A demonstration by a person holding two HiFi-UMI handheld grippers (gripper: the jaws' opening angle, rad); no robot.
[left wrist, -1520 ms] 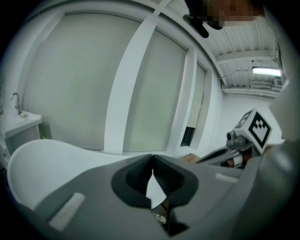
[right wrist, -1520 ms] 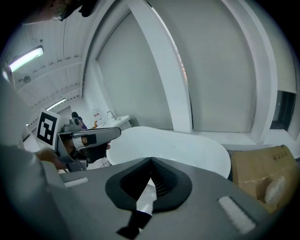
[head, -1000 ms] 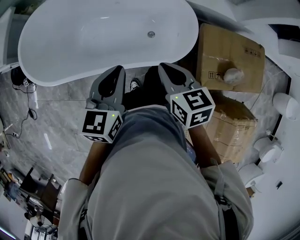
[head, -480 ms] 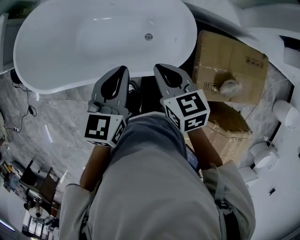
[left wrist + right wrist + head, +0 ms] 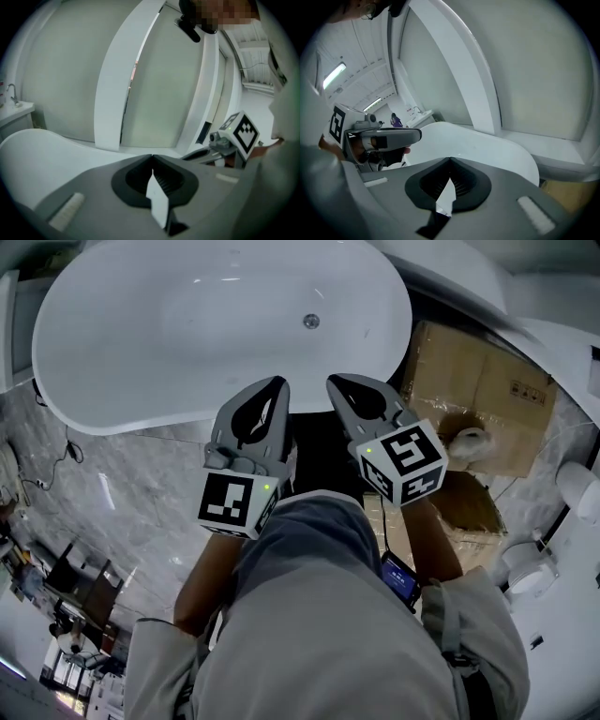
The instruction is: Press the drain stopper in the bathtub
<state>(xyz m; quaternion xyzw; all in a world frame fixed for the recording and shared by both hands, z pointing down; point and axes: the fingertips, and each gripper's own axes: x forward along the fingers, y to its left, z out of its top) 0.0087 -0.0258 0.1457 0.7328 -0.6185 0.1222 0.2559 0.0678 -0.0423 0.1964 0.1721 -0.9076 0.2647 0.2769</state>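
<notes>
**A:** What takes up the most room in the head view?

**B:** The white bathtub (image 5: 103, 352). It is oval and spans the upper left and upper centre of the frame, standing on a grey marbled floor (image 5: 131, 493). The person's grey clothing (image 5: 309, 634) fills the lower centre.

**A:** And at the upper right?

**B:** Brown cardboard boxes (image 5: 469, 371), just beside the tub's right end.

**A:** Where are the tools?

**B:** At frame centre, side by side. The left gripper (image 5: 277, 382) and the right gripper (image 5: 334, 381) both point up-frame, with their tips at the tub's near rim.

**A:** Are the jaws apart or together?

**B:** Together. In its own view the left gripper (image 5: 151, 157) has both jaws meeting at the tips, with nothing between them. The right gripper (image 5: 450, 160) is the same in its view, closed and empty.

**A:** And the smallest thing?

**B:** The drain stopper (image 5: 310, 322), a small round metal disc on the tub's bottom. It sits at the upper centre of the frame, up-frame from both tips and clear of them.
</notes>
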